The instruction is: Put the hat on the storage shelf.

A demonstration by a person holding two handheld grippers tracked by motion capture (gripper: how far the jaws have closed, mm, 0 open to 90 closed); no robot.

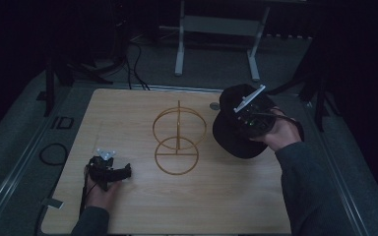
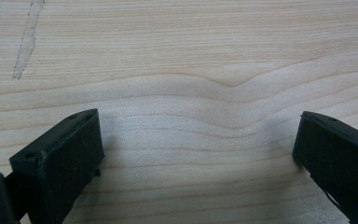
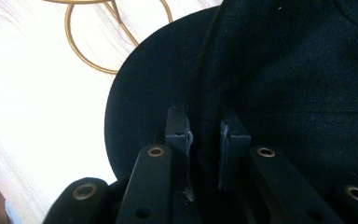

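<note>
High view looks down; gripper views sit close above the table (image 1: 142, 206).

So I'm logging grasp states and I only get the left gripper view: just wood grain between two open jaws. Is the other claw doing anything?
Observer: Yes. The right claw is shut on a black cap, pinching a fold of its fabric.
Operator: Where is the cap?
Observer: At the table's right side, partly past the edge.
Operator: Anything else on the table?
Observer: A gold wire stand made of rings on a post stands mid-table, between the two claws.
Operator: And my claw?
Observer: The left claw is low over bare wood near the front left.
</note>
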